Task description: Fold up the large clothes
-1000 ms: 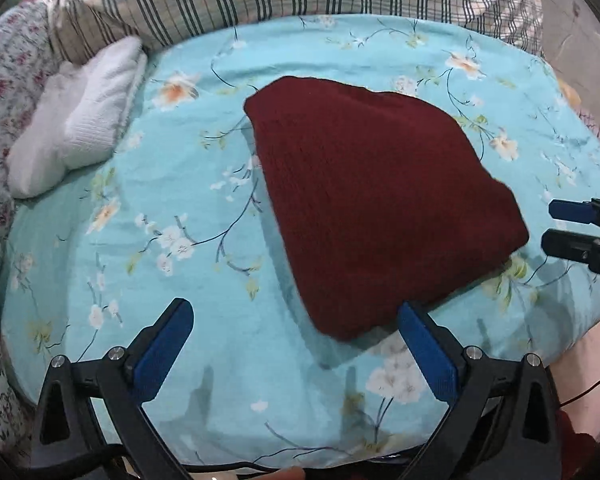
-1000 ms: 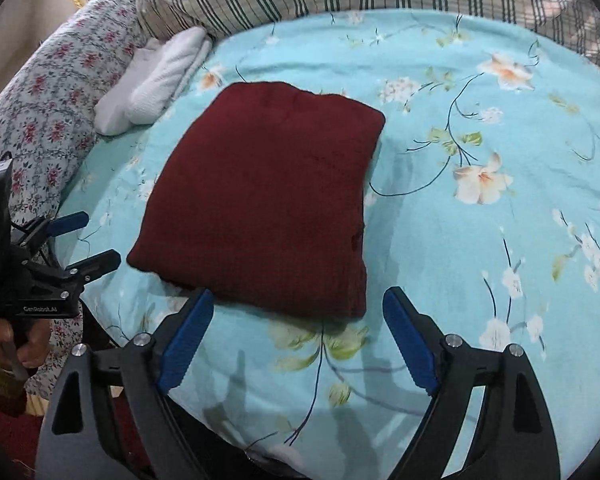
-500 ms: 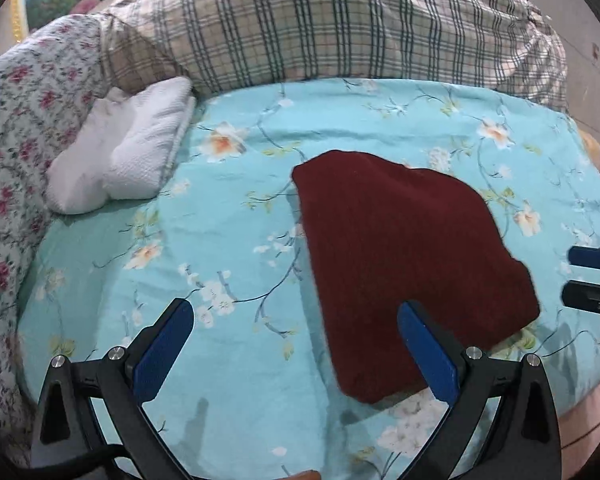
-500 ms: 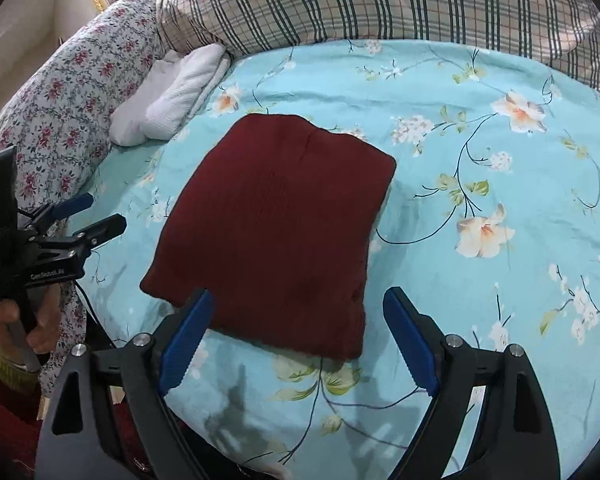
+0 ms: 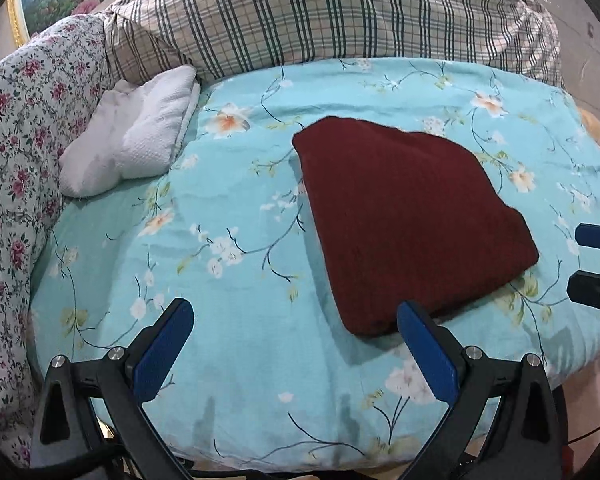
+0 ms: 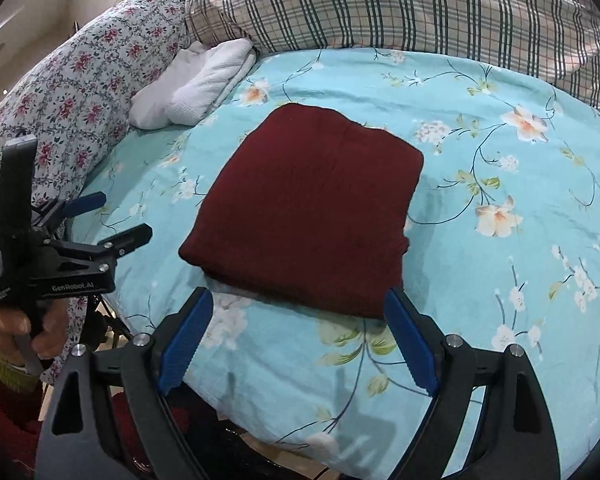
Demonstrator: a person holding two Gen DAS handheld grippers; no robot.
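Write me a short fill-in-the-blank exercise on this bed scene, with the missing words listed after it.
1. The folded sweater is dark ____.
2. The left gripper and right gripper both hold ____.
3. The white folded cloth lies beside the ____-patterned quilt.
4. The bedsheet is ____ with flowers.

Missing words: red; nothing; plaid; turquoise

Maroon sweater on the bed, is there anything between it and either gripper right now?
Nothing visible. The folded maroon sweater lies alone on the turquoise floral sheet; only bare sheet separates it from the open right gripper and open left gripper.
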